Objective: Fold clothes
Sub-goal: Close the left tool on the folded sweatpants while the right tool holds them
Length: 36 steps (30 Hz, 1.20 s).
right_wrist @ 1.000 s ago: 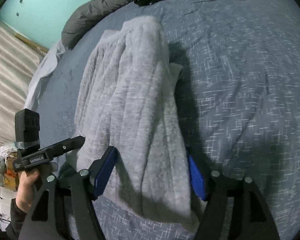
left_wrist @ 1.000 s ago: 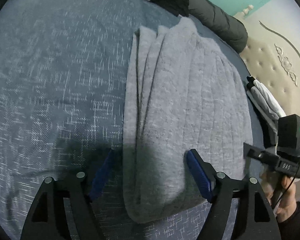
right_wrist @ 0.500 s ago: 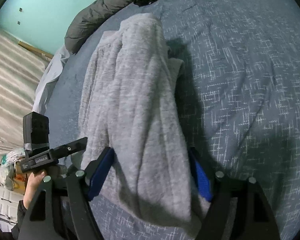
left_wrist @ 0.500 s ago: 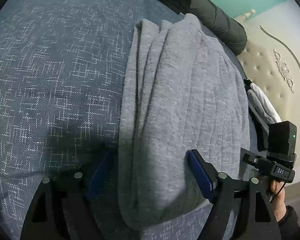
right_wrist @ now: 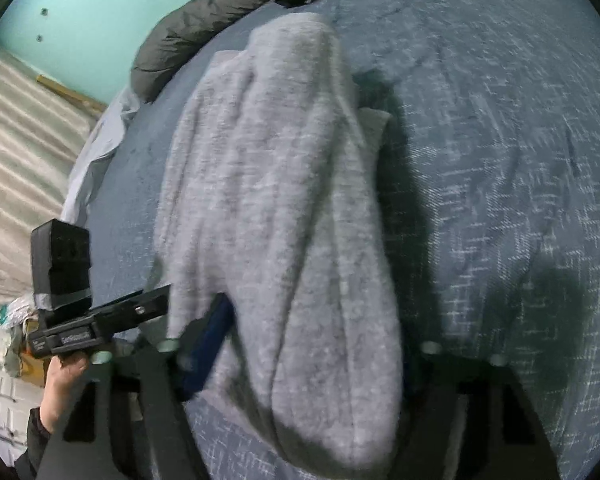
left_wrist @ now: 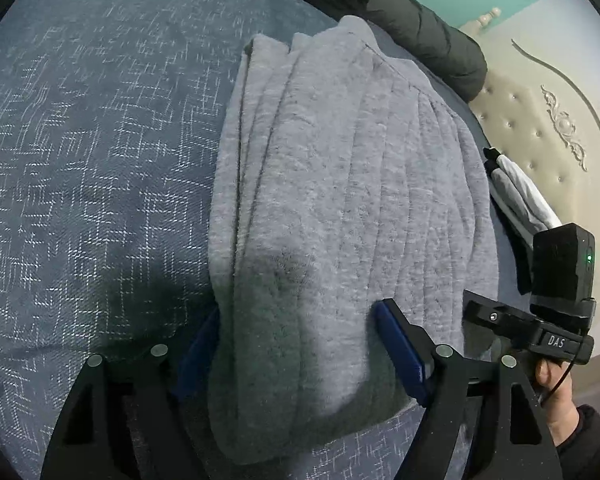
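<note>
**Two grippers closing on one folded grey garment**

Two grippers straddled the near end of a grey fleece garment (left_wrist: 340, 208) that lay folded lengthwise into a long, thick bundle on a bed with a blue cross-hatched cover (left_wrist: 92, 152). The garment ran from just in front of the grippers away toward a dark puffer jacket (left_wrist: 432, 48) bunched at the far edge of the bed, stopping short of it.

The left gripper (left_wrist: 300, 344) had its jaws closing, with the garment's near end between them. Its blue pads (left_wrist: 400, 348) stood either side of the bundle; one was pushed against the garment's left folded edge, the other lay on the fleece on the right side, though a firm pinch could not be confirmed from this angle.

The right gripper (right_wrist: 312, 356) was likewise closing its jaws around the same end of the garment. That view was blurred, so only one blue pad (right_wrist: 208, 344) showed clearly, touching the garment's side; the opposite pad was hidden behind the fleece.

Beside the garment, each wrist view caught the other gripper's black body with a hand (left_wrist: 556, 396) on its grip. A tufted cream headboard (left_wrist: 540, 128) stood beyond the garment's right side, and a striped white garment (left_wrist: 520, 196) lay between the two.
</note>
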Tool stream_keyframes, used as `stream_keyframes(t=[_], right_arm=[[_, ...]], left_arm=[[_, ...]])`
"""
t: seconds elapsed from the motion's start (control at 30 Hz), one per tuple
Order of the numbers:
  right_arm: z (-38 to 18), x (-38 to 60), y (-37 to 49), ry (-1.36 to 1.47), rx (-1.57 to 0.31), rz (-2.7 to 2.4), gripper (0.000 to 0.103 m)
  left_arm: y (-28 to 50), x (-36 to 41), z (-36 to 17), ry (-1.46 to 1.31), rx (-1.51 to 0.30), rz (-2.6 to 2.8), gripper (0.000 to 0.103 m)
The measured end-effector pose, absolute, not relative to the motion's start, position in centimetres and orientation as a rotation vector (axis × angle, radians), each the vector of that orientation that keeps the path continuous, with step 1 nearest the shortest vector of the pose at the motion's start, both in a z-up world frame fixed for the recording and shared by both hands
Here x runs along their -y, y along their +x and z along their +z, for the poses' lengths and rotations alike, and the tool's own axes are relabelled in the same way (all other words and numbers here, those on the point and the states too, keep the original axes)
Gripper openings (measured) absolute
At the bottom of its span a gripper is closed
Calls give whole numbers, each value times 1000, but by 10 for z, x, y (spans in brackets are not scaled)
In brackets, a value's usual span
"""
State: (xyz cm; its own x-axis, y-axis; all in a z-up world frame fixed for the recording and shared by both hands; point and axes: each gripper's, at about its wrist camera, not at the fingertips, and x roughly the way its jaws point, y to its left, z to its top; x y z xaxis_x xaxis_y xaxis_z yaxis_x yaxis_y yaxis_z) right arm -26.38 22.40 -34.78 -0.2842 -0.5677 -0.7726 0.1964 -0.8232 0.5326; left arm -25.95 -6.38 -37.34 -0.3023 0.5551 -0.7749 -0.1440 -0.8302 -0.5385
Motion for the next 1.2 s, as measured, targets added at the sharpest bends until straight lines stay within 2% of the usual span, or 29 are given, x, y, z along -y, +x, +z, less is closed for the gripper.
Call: stream_keyframes(t=[0.1,0.17,0.73,0.83,0.9,1.0,1.1,1.13,1.2], right_arm=[[-345,-219,-263,1478,432,-2142,54],[-344,-220,-261,1474,424,-2144,53],[-347,-235,-262,1508,443,-2145,58],[-345,-234,-261,1489,422,-2145,55],[-344,-235,-259,1474,415,-2145,50],[-339,-236,-257,1452,411,-2148,44],[-332,-238,-256,1425,410,-2150,39],[-329,-238,-256,1417,411,-2150,38],[-330,-241,-259,1418,415,-2144,38]], left_arm=[[-258,63,-370,-1504,501,2173,70],[-257,61,-370,-1499,490,2177,66],[-254,59,-372,-1497,459,2189,70],[-254,60,-373,-1492,477,2183,71],[-253,59,-371,-1485,462,2188,70],[-251,56,-367,-1474,436,2194,66],[-247,58,-361,-1455,442,2196,56],[-246,59,-357,-1445,441,2199,50],[-243,61,-352,-1425,446,2201,48]])
